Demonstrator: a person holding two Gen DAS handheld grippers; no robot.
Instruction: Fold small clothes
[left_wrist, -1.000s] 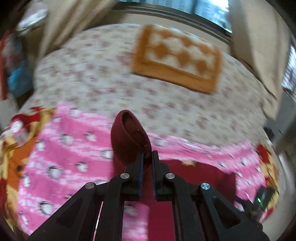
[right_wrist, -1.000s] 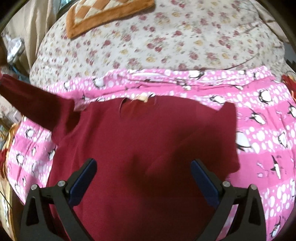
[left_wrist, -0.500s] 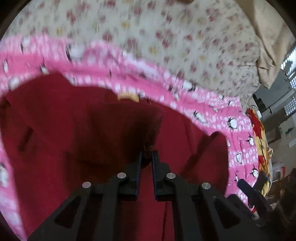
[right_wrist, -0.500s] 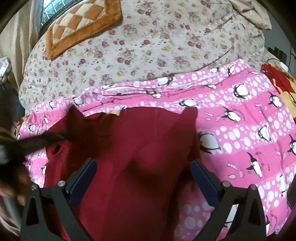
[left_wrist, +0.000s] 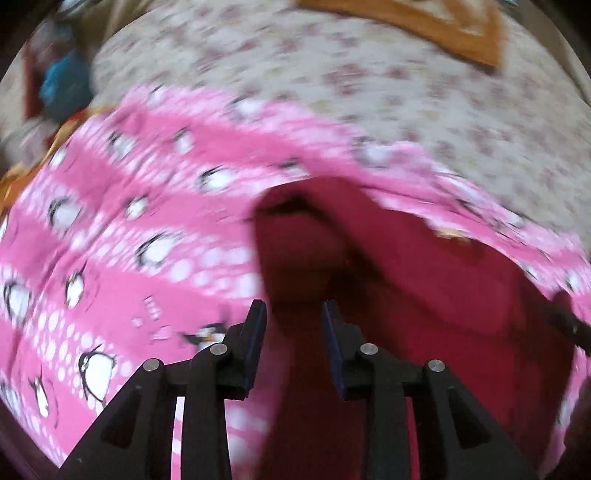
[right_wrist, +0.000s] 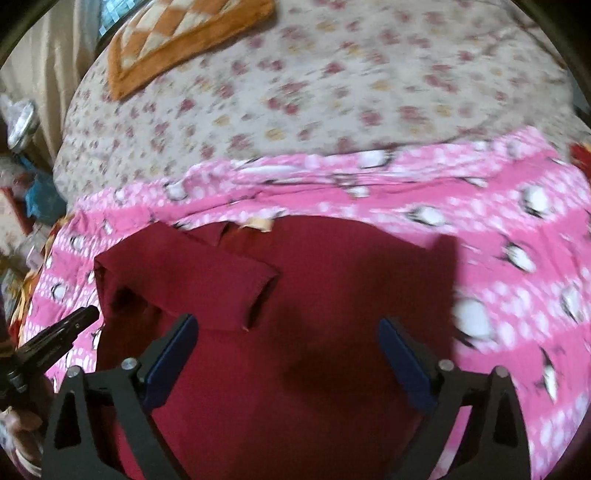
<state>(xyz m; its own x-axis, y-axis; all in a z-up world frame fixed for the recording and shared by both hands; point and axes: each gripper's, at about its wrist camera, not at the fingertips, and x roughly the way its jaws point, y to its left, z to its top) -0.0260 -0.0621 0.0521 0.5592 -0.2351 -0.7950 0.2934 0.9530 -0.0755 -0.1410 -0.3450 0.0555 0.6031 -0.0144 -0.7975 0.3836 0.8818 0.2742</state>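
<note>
blurring left view, maroon top (right_wrist: 314, 332) partly hidden behind right claw (right_wrist: 288, 343)

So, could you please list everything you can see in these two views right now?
Shirt: one, dark red, spread on the pink blanket, its one sleeve folded in across the body.
Pink blanket: one, pink with white dots and penguins, under the shirt.
Bedspread: one, cream with small flowers, beyond the blanket.
Mat: one, orange with cream checks, on the far part of the bedspread.
Clutter: several blurred items, blue among them, off the bed's edge; too unclear to name.
Left gripper: one, black, jaws just opened slightly, sleeve cloth ahead of them, not pinched.
Right gripper: one, black with blue pads, jaws wide, over the shirt, holding nothing.
</note>
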